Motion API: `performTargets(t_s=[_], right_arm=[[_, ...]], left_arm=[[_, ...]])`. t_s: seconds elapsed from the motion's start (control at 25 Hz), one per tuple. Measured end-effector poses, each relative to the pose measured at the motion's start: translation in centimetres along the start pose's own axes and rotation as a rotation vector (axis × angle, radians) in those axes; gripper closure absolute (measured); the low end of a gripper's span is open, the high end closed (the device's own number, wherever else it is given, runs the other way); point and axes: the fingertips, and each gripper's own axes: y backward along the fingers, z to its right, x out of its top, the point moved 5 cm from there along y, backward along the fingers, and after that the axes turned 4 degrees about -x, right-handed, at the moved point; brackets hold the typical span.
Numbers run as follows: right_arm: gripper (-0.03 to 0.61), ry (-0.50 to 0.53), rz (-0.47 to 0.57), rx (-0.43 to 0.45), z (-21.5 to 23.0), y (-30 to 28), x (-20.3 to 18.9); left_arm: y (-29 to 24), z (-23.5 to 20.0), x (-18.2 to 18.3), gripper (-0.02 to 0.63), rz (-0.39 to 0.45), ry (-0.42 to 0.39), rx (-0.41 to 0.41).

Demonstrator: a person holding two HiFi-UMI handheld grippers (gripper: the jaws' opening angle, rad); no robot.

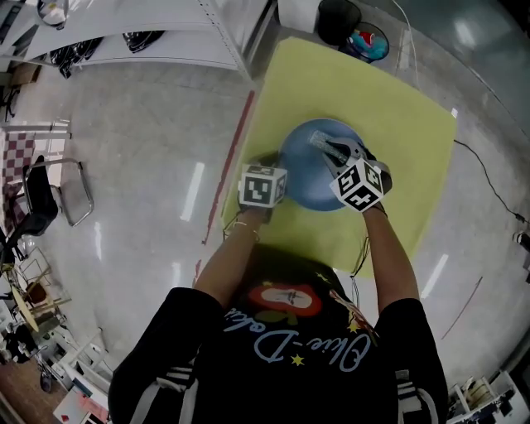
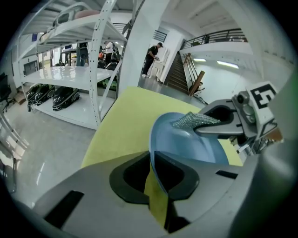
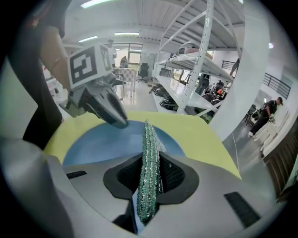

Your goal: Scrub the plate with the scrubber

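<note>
A round blue plate (image 1: 308,170) lies on a yellow mat (image 1: 397,124). My left gripper (image 1: 272,166) is shut on the plate's left rim; in the left gripper view the rim (image 2: 156,153) runs edge-on between the jaws. A glittery green scrubber (image 3: 149,172) is clamped in my right gripper (image 1: 333,152), which hovers over the plate's upper right part. In the left gripper view the scrubber (image 2: 193,121) pokes out of the right gripper above the plate's surface (image 2: 186,144). In the right gripper view the plate (image 3: 104,139) spreads below the scrubber.
The yellow mat covers a small square table on a glossy grey floor (image 1: 149,207). White metal shelving (image 1: 157,37) stands beyond the table's far left corner. A black bin (image 1: 338,18) and a blue-and-red object (image 1: 368,43) sit behind the mat's far edge.
</note>
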Motion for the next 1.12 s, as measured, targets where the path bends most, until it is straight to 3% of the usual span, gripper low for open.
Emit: performTargets(t_s=[0.32,1.12], right_arm=[[0.515,0.162,-0.048,0.037,0.3,-1.8,-1.5],[0.514,0.085,-0.091,0.19,-6.0,-1.1,-2.0]], left_arm=[[-0.2,-0.1,0.3,0.583,-0.003,-0.015,0.001],[-0.3,-0.2,-0.1,0.581,-0.013,-0.07,0.011]])
